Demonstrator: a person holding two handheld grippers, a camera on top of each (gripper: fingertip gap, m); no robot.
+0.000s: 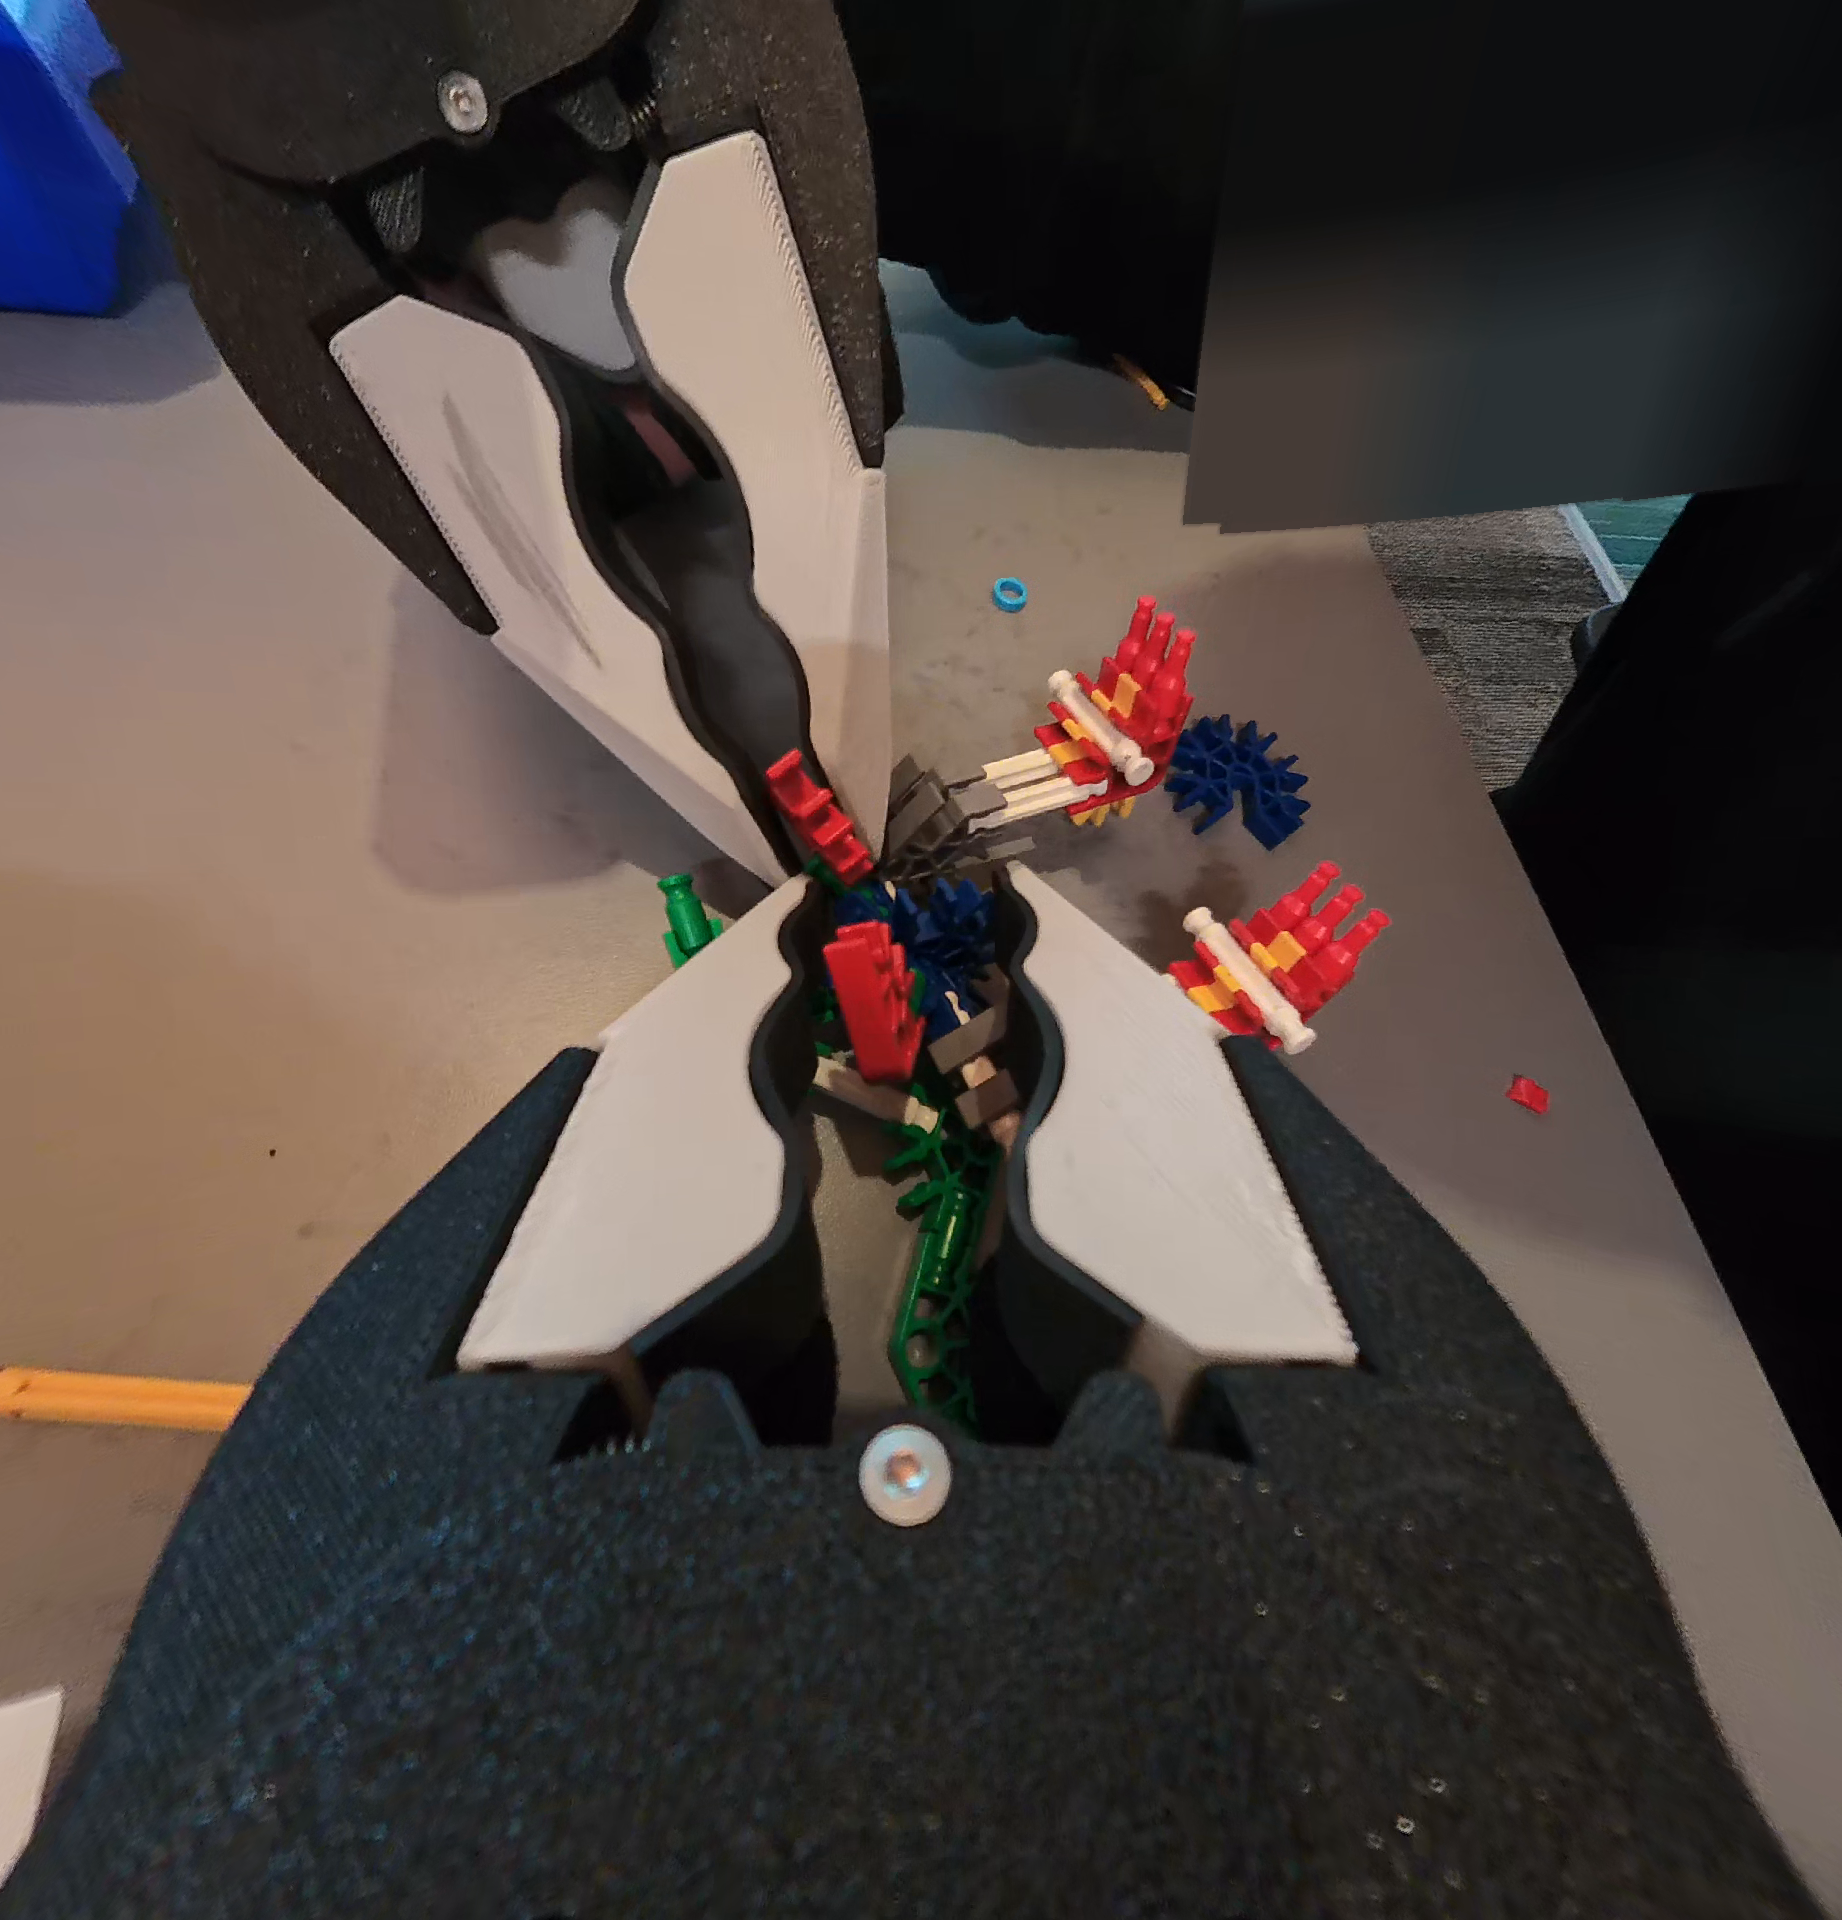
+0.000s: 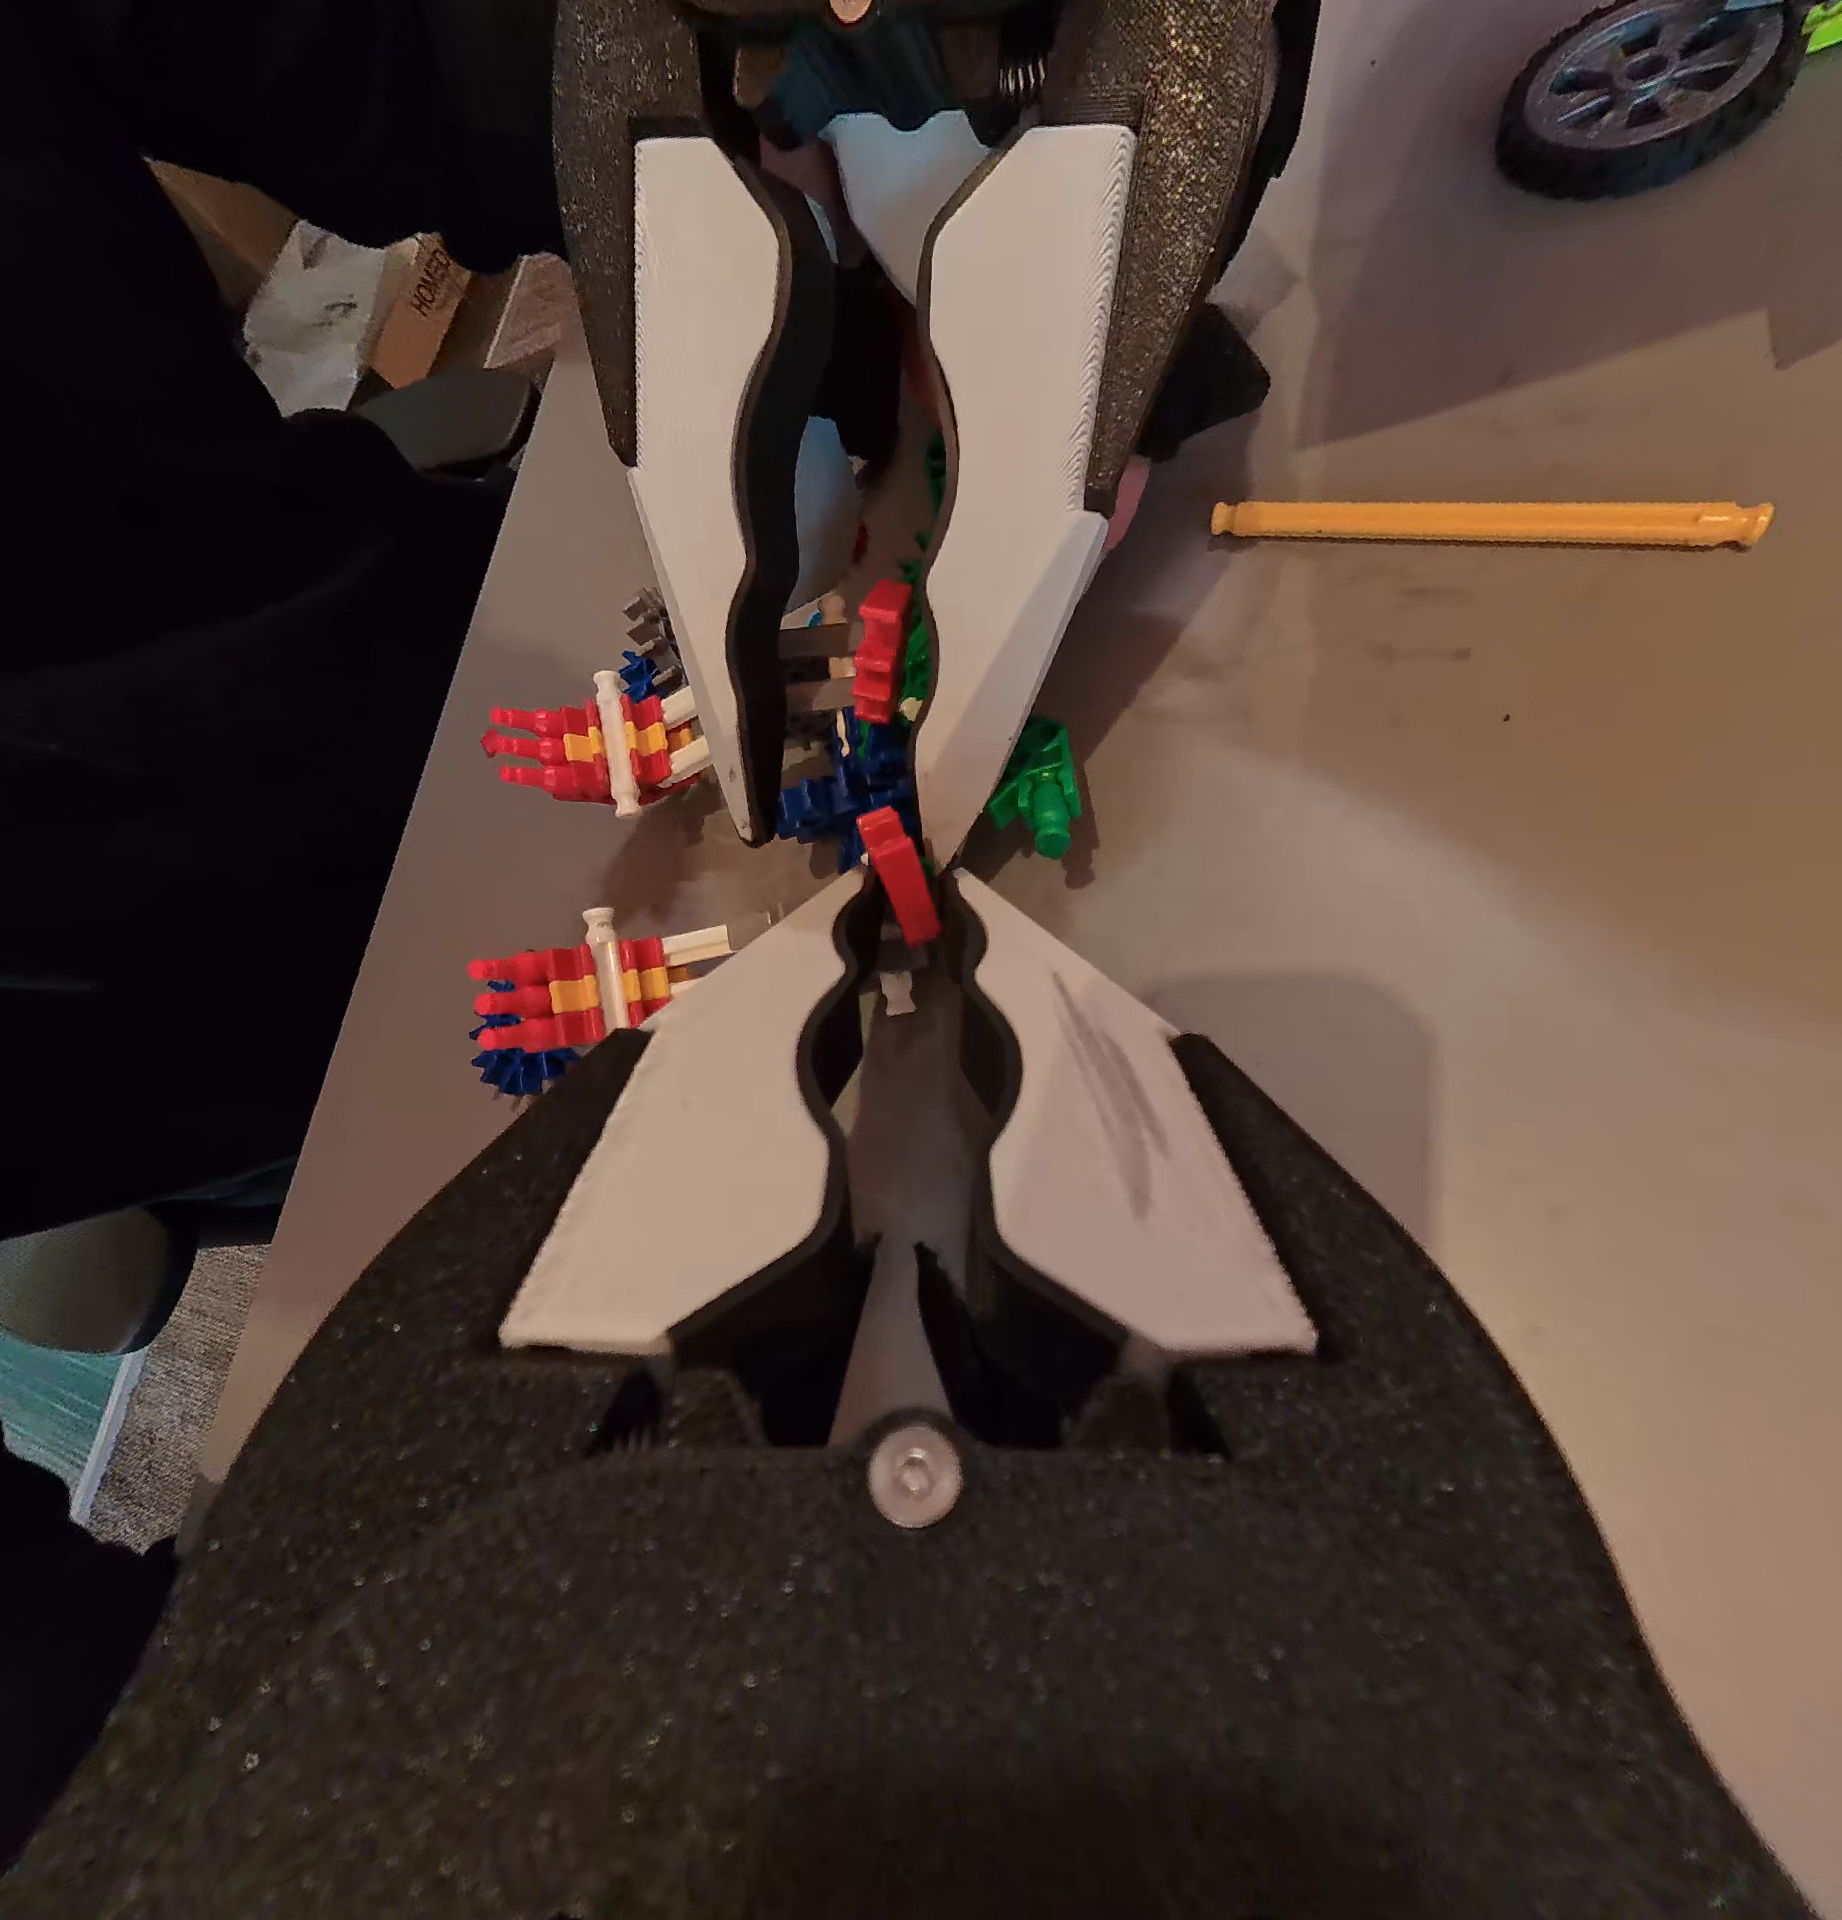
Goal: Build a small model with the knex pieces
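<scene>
I see a small red connector [image 2: 899, 878] pinched between my right gripper [image 2: 904, 883] tips, pressed together on it, right above the multicoloured toy model [image 1: 922, 997]. My left gripper [image 1: 901, 894] has its fingers spread around that model's blue, red and green middle; whether they press it I cannot tell. The model sits near the table's [image 1: 221, 987] edge, two red-and-yellow fan clusters [image 1: 1275, 956] toward that edge. A yellow rod [image 2: 1488, 520] lies well apart, farther in; a toy wheel [image 2: 1644, 88] sits at the far corner.
</scene>
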